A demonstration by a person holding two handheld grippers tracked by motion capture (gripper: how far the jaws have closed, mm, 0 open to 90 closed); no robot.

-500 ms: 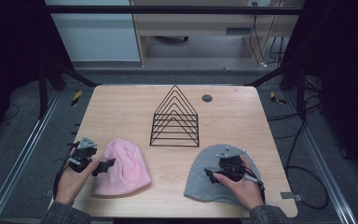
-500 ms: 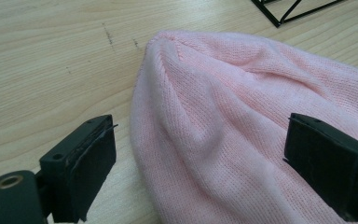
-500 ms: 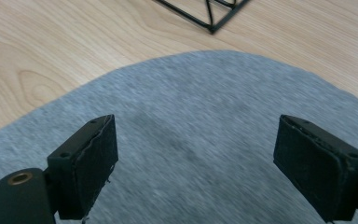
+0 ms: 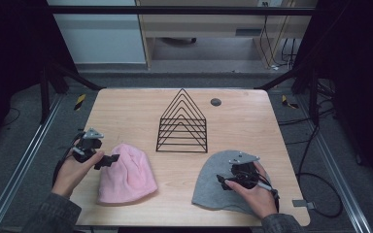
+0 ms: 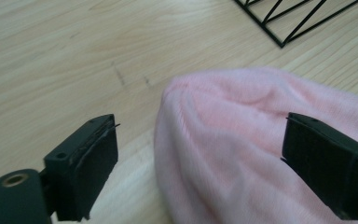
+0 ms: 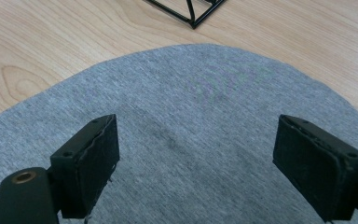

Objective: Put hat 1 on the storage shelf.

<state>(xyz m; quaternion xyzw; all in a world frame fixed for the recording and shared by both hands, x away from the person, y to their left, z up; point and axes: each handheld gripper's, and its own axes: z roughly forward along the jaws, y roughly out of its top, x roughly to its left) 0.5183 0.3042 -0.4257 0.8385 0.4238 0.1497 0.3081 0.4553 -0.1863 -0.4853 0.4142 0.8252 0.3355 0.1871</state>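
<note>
1. Pink beanie (image 4: 126, 174) lies flat at near-left of the wooden table (image 4: 126, 107); grey beanie (image 4: 213, 184) lies flat at near-right, well apart from the pink one.
2. My left gripper (image 4: 108, 161) sits at the pink beanie's left edge, jaws spread wide. In left gripper view the beanie (image 5: 242, 140) lies between and below the jaws; one jaw is over bare wood, the other over the fabric. Pads not pressing on it.
3. My right gripper (image 4: 222, 180) is over the grey beanie, jaws also wide. In right gripper view grey fabric (image 6: 200, 121) spreads under both jaws; nothing pinched. Can't tell if the tips touch the cloth.
4. Farther back, mid-table betw. the two hats: black wire rack (image 4: 182, 124), triangular, upright, empty.
5. Beyond the rack, to its right near the far edge: small dark round spot (image 4: 215, 102) on the tabletop.
</note>
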